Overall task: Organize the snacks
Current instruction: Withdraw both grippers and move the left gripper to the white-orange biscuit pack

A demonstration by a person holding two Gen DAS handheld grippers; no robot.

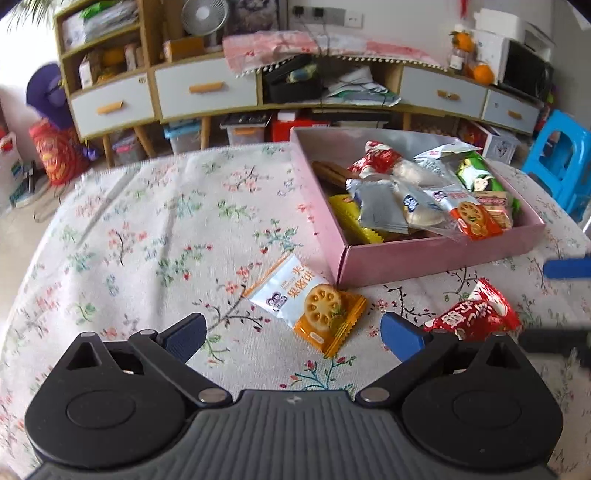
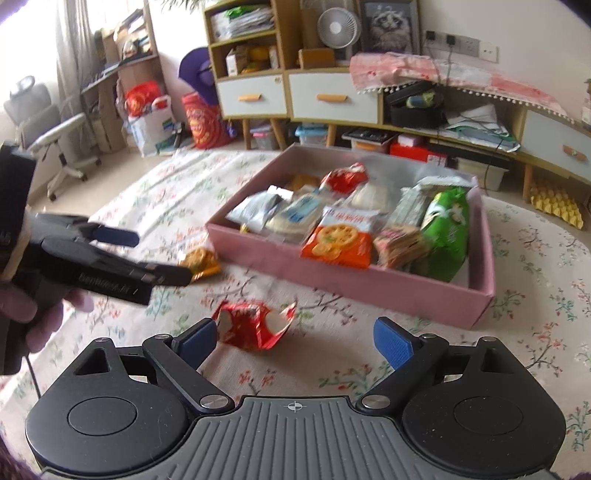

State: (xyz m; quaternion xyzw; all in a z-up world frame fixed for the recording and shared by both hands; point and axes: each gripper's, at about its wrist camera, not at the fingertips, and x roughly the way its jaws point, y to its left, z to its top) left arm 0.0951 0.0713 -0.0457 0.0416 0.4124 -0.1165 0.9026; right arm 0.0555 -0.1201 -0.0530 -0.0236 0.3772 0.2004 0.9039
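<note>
Hovering with my left claw [image 1: 291, 334] spread wide and empty, I see the orange biscuit packet [image 1: 308, 303] on the worktop just before the pink box's [image 1: 436, 254] near corner, lying slantwise. My right claw [image 2: 295, 341], also agape, faces the red packet [image 2: 255, 325].

A floral-clothed table [image 1: 147, 221] carries a pink box [image 1: 436, 254], an orange biscuit packet [image 1: 314, 306] and a red packet [image 1: 476, 314].

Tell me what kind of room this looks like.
Probably a lived-in home living room: a floral tablecloth, a long drawer cabinet cluttered with a desk fan, and a framed cat picture.
</note>
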